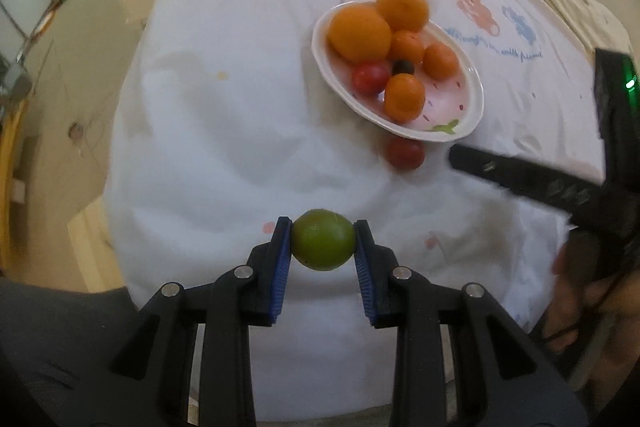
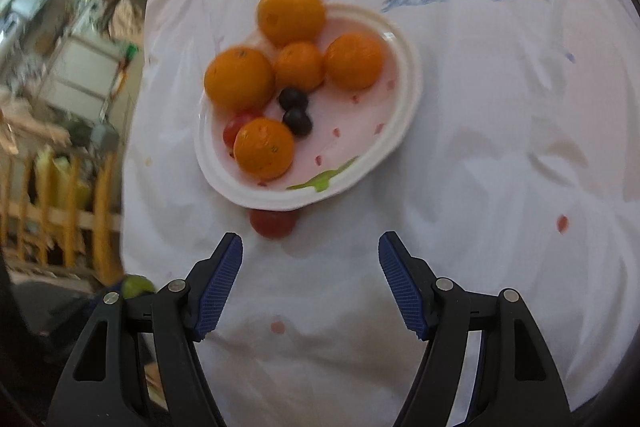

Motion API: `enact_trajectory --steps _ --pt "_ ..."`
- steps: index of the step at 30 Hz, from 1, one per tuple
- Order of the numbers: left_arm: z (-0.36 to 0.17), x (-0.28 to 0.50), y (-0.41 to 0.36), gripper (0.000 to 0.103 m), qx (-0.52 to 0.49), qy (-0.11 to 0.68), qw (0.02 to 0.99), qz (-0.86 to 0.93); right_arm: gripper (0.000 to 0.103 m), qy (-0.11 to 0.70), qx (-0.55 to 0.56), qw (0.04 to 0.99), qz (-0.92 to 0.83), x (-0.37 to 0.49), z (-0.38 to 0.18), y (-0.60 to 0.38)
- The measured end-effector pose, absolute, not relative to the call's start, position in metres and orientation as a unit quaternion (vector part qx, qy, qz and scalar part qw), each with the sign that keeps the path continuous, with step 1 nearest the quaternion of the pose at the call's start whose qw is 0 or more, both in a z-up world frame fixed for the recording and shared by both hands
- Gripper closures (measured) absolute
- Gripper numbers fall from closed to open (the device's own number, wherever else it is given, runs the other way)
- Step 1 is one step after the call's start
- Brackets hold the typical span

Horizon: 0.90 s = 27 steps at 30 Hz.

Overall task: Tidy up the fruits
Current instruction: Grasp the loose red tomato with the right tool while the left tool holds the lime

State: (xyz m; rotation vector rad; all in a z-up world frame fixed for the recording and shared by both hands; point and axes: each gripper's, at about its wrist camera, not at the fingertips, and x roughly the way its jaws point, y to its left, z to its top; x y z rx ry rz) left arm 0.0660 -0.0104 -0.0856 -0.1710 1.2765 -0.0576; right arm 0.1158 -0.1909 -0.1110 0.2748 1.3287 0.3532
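Observation:
My left gripper is shut on a green lime and holds it over the white cloth, short of the plate. The lime also shows at the left edge of the right wrist view. A white oval plate holds several oranges, a red cherry tomato and dark blueberries. Another red tomato lies on the cloth against the plate's near rim. My right gripper is open and empty, just short of that tomato; it shows at the right of the left wrist view.
The table is covered by a wrinkled white cloth with coloured drawings at the far side. The cloth's left edge drops off to the floor, with a wooden rail and room clutter beyond.

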Motion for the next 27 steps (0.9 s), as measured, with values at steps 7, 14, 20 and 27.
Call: enact_trajectory --steps 7,14,20,27 --pt "-0.087 0.065 -0.014 0.076 -0.085 0.599 0.796 -0.037 0.032 0.633 0.085 0.751 0.171 0.121 -0.136 -0.157" --pt "-0.09 0.067 -0.018 0.076 -0.077 0.605 0.792 -0.042 0.069 0.62 0.041 0.761 0.187 0.126 -0.137 -0.138" --pt "-0.091 0.068 -0.017 0.076 -0.078 0.604 0.793 -0.038 0.069 0.622 0.056 0.756 0.199 0.126 -0.135 -0.146" --pt "-0.093 0.069 -0.01 0.076 -0.08 0.599 0.796 -0.022 0.069 0.61 0.085 0.761 0.203 0.107 -0.116 -0.173"
